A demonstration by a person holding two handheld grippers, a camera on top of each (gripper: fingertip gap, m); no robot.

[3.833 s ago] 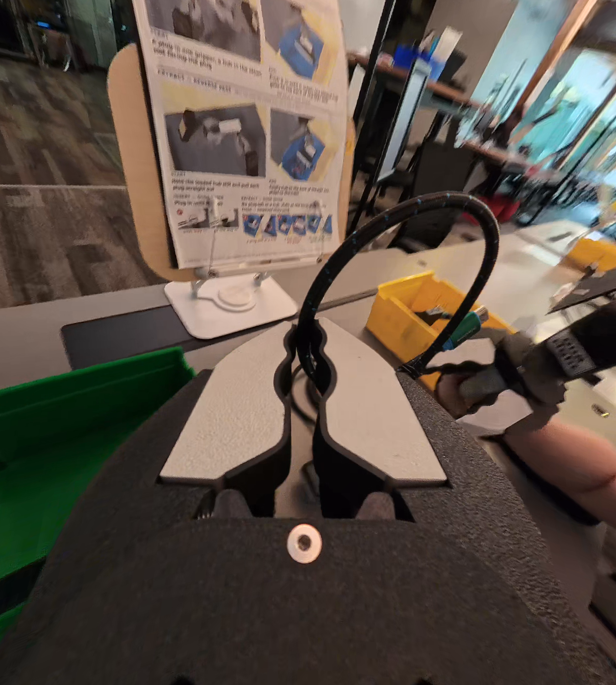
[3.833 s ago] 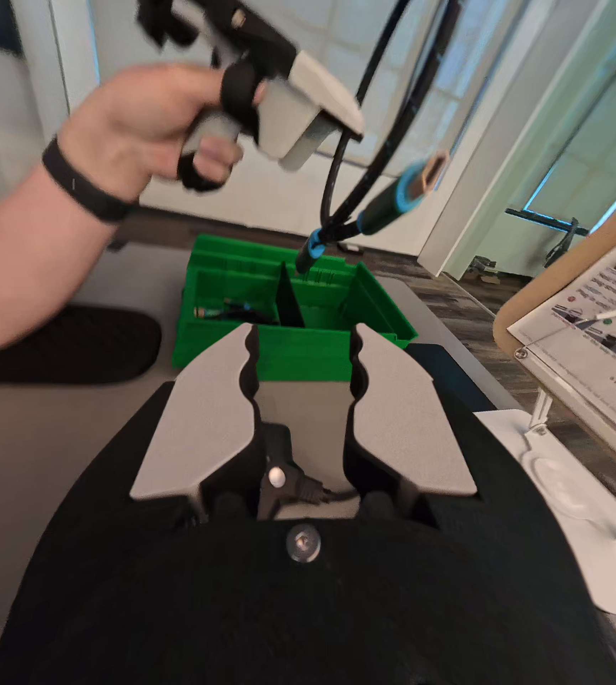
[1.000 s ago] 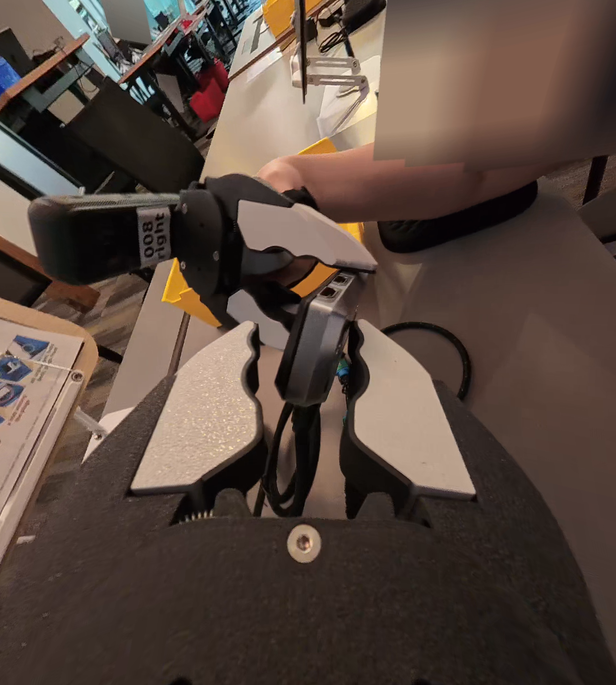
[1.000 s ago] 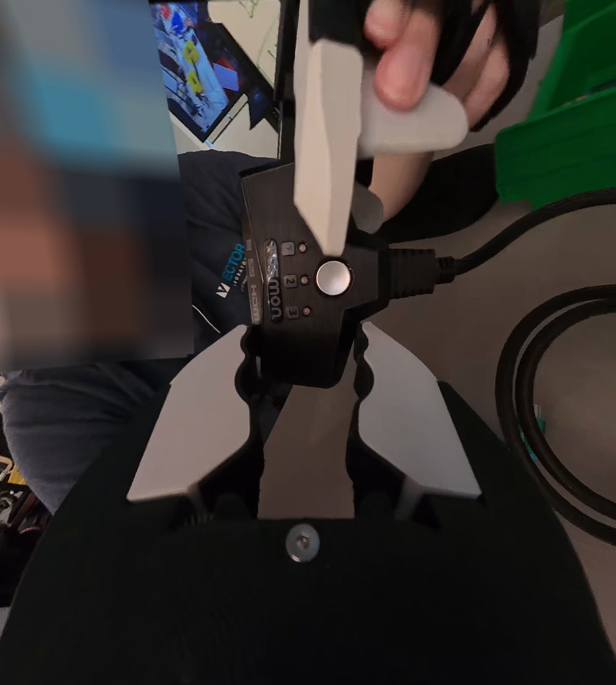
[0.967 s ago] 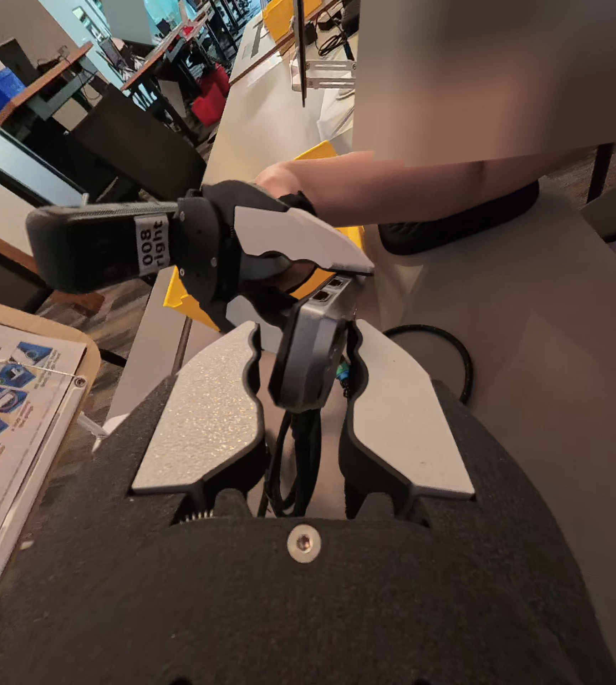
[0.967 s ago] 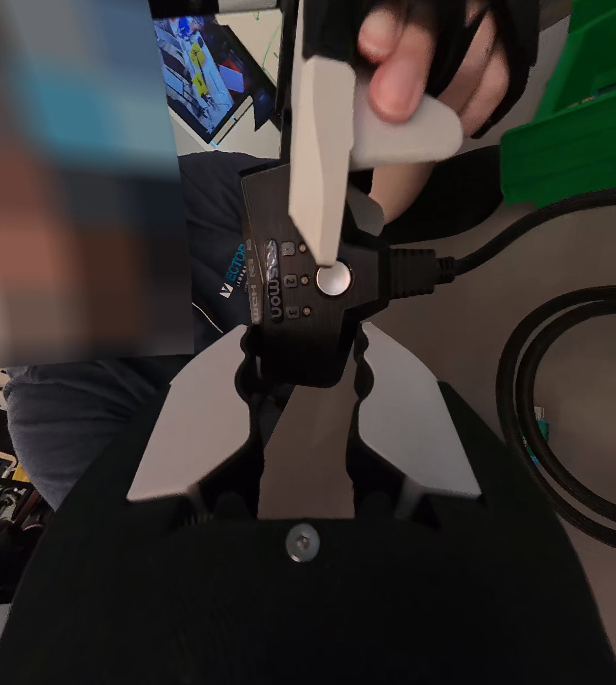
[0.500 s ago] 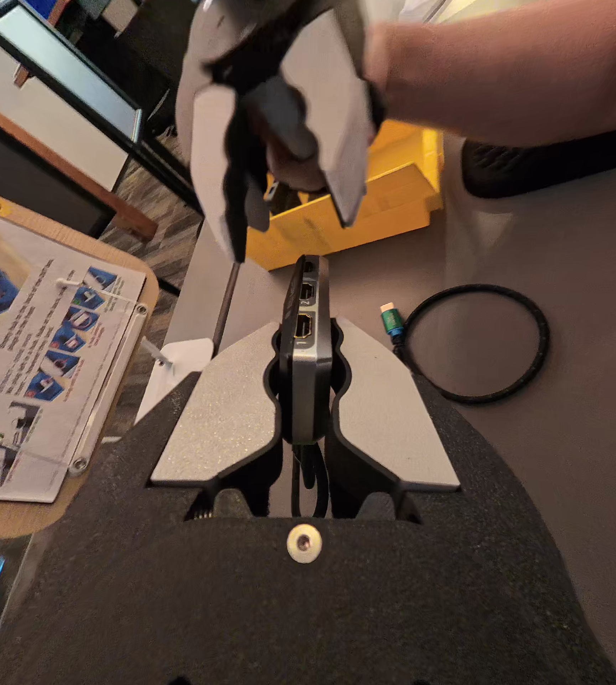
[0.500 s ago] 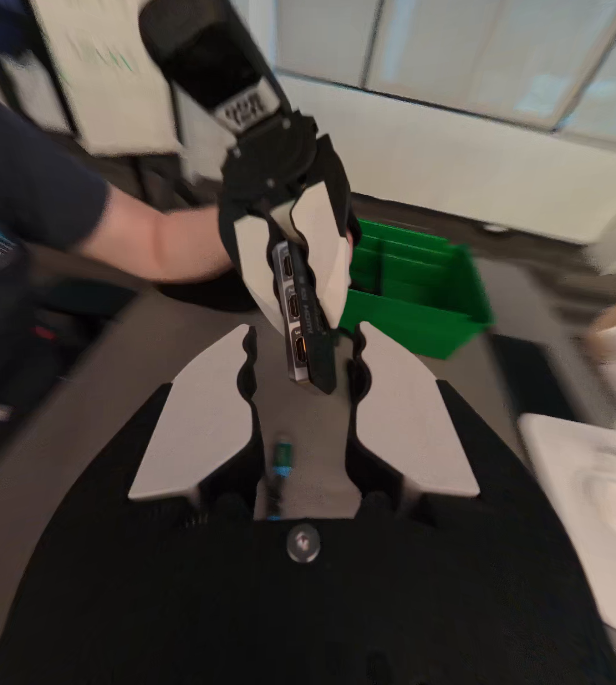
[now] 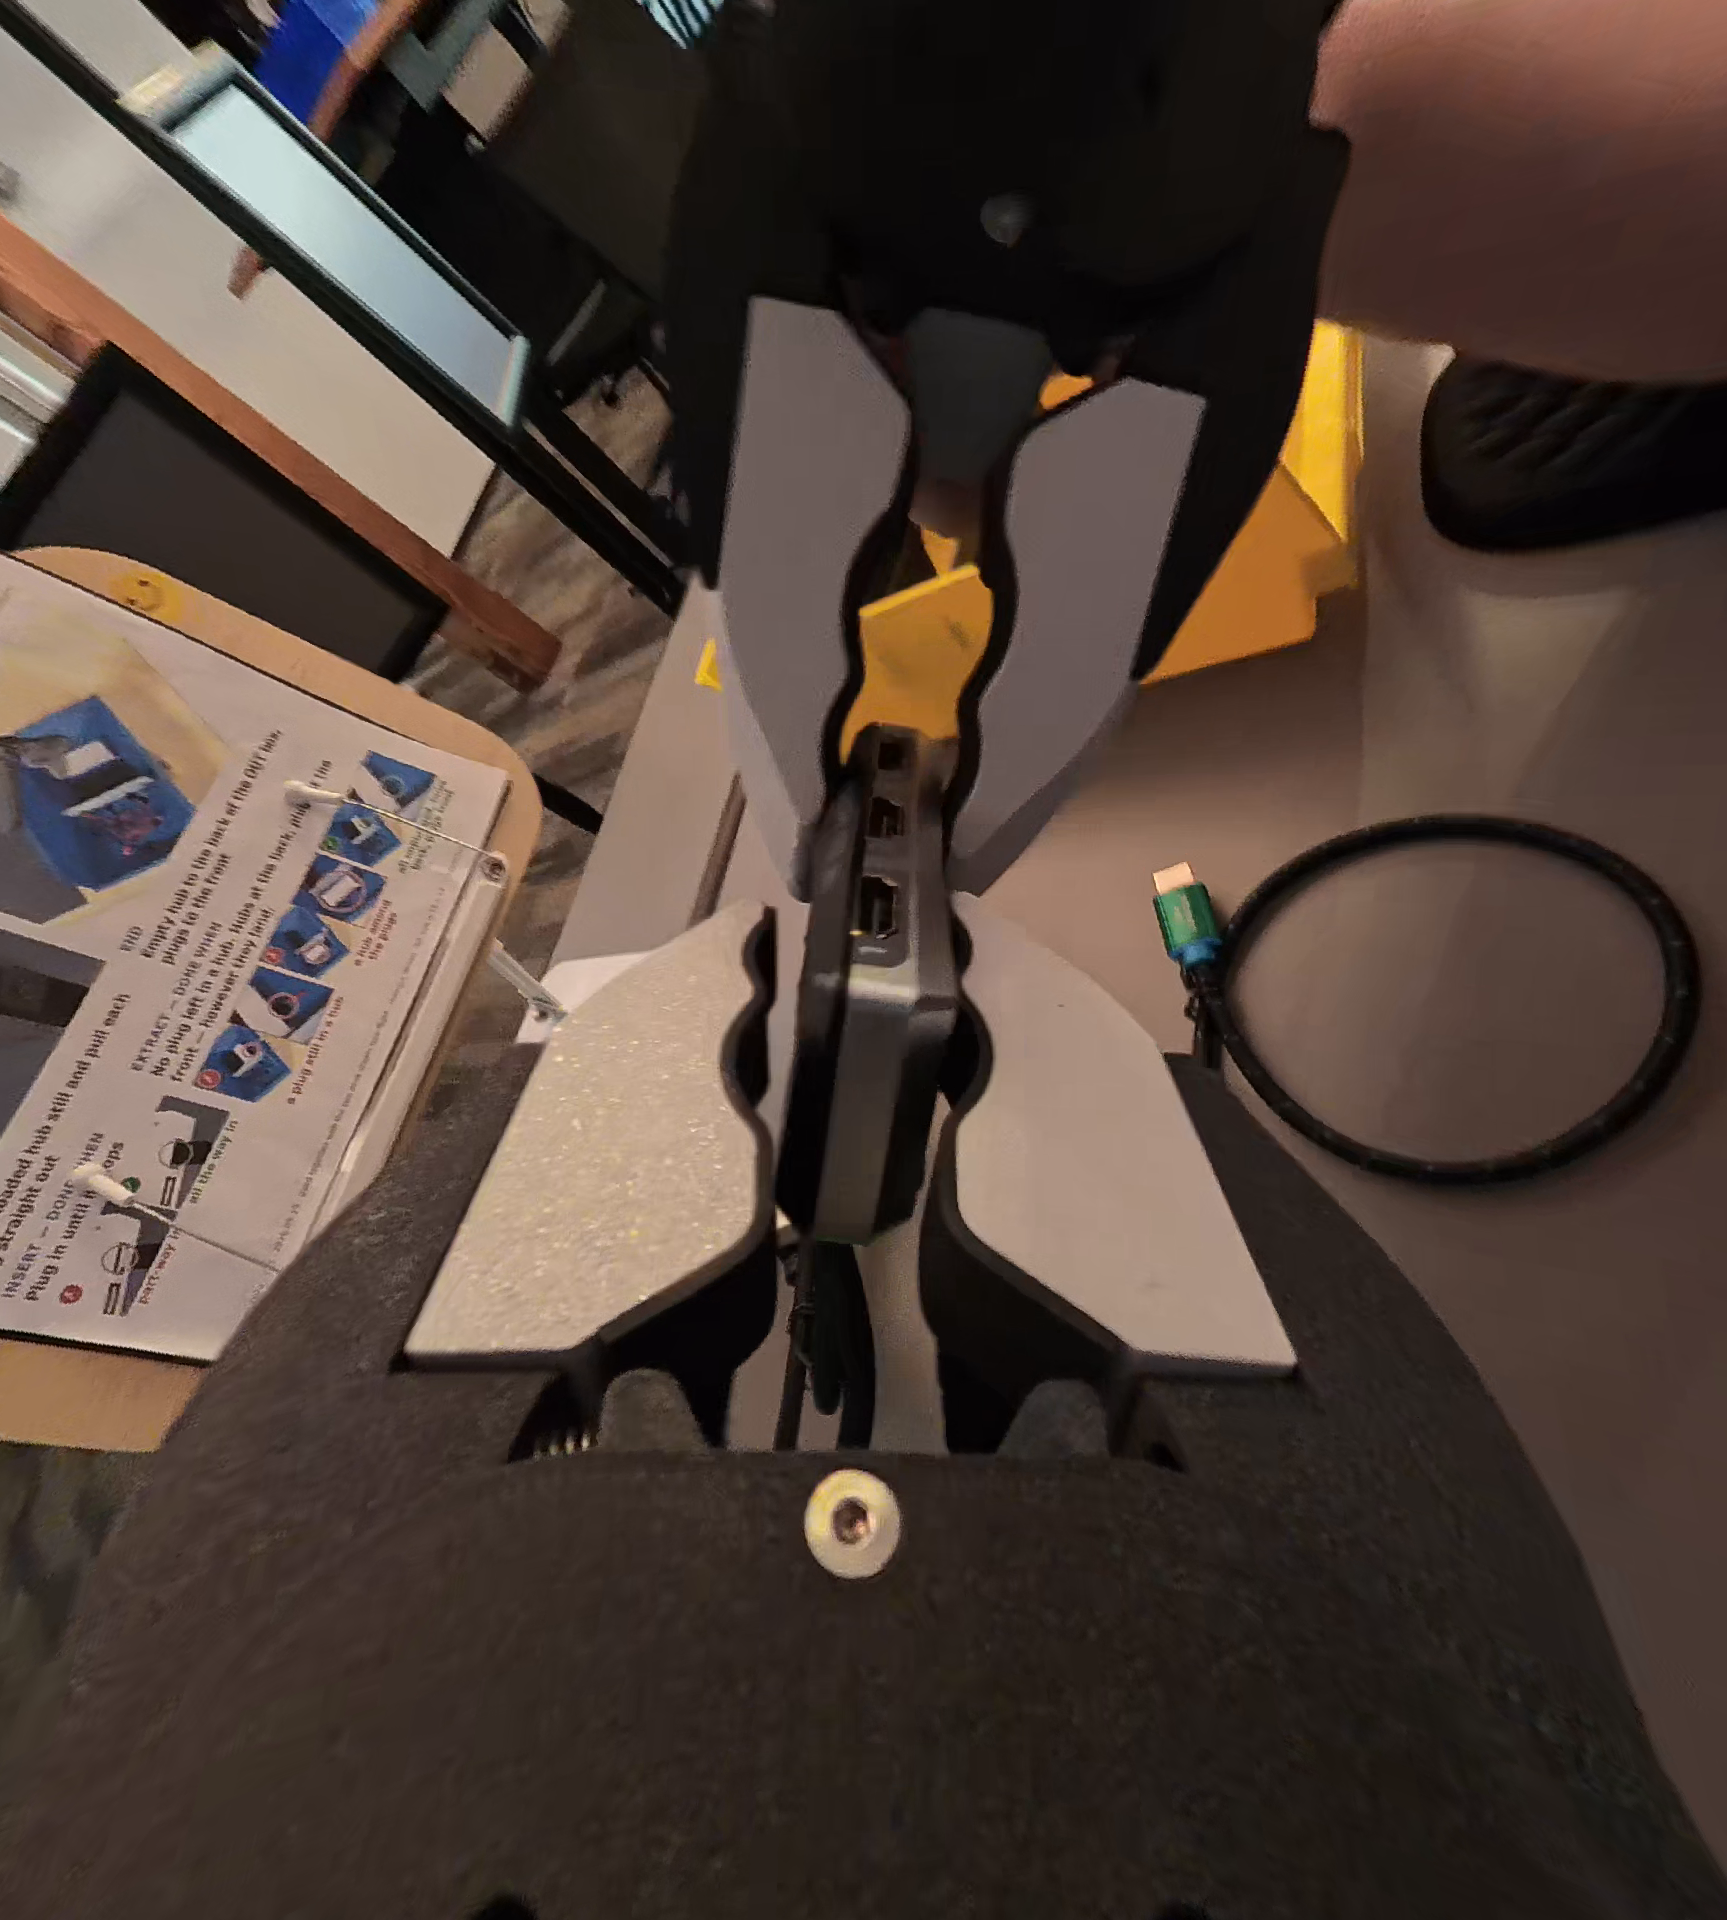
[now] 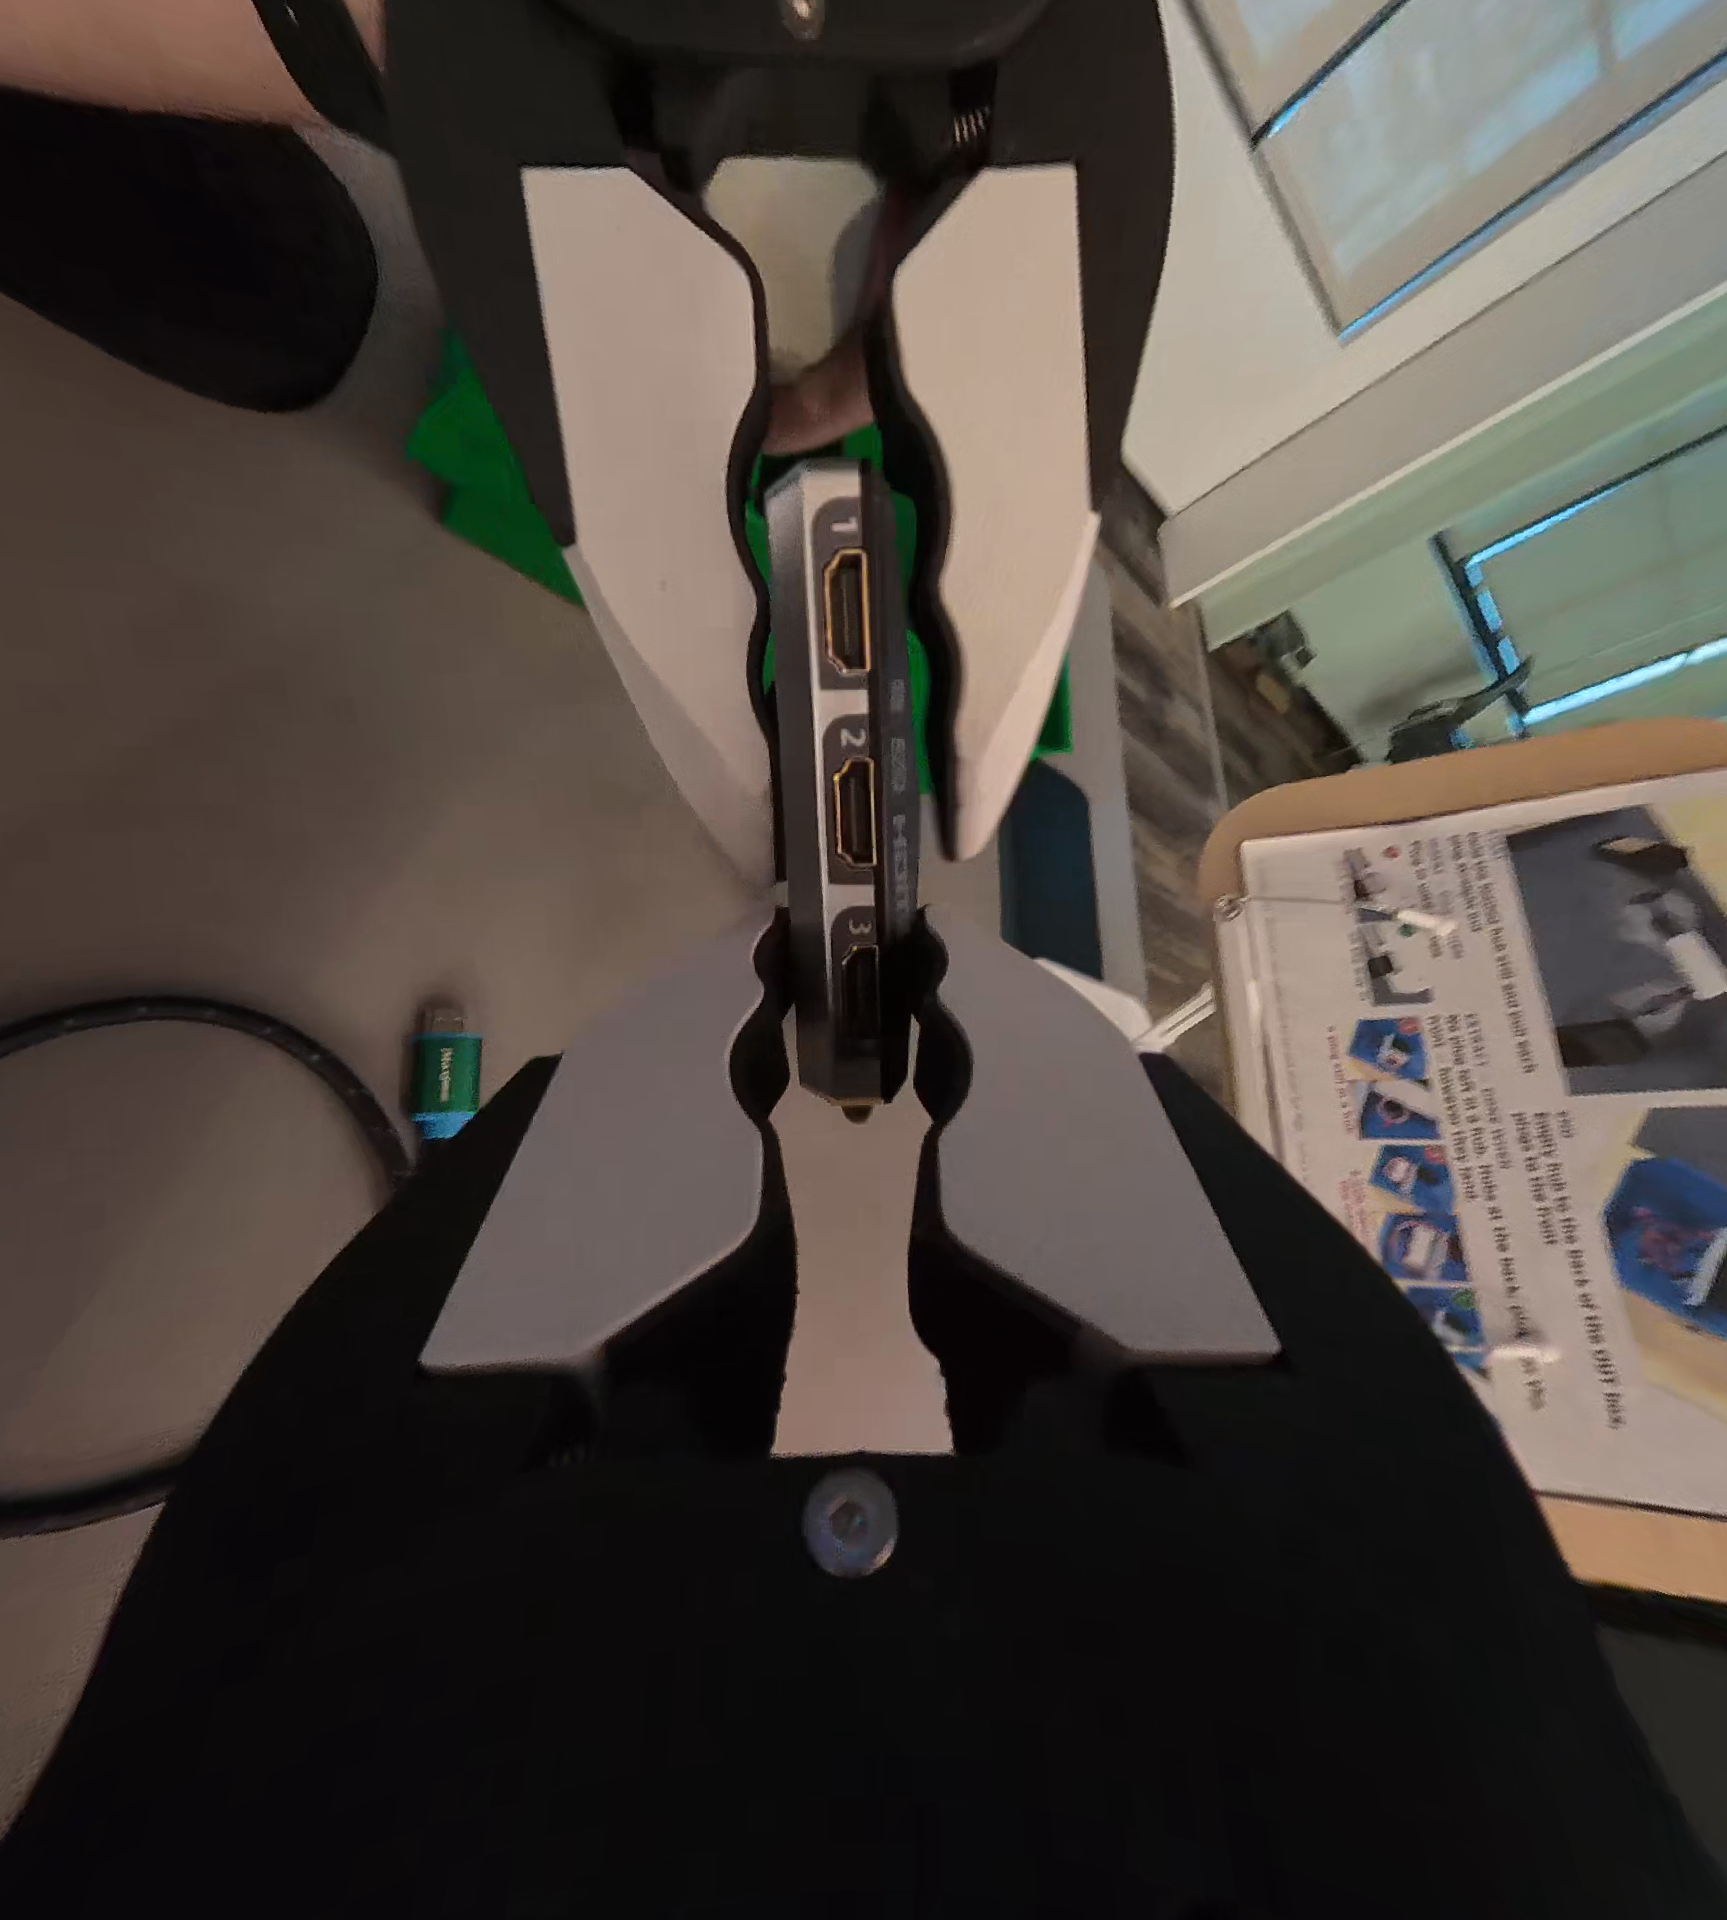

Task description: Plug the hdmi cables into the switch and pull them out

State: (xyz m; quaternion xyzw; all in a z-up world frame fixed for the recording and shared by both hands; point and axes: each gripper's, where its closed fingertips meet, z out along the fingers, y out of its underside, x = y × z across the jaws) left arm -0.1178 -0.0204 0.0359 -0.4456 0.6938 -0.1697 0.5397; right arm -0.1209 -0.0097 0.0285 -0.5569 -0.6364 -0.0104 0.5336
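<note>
Both claws nip the switch edge-on above the bench, left claw low, right claw at its far tip w/ thin bite, so a handover tug could drop it; HDMI cable lies unplugged.

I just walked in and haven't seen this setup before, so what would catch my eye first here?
The grey HDMI switch held in mid-air, its three empty ports facing up, with the left gripper and the right gripper both closing their jaws on it from opposite ends. Next, the black cable coiled on the table to one side, its green plug loose.
</note>
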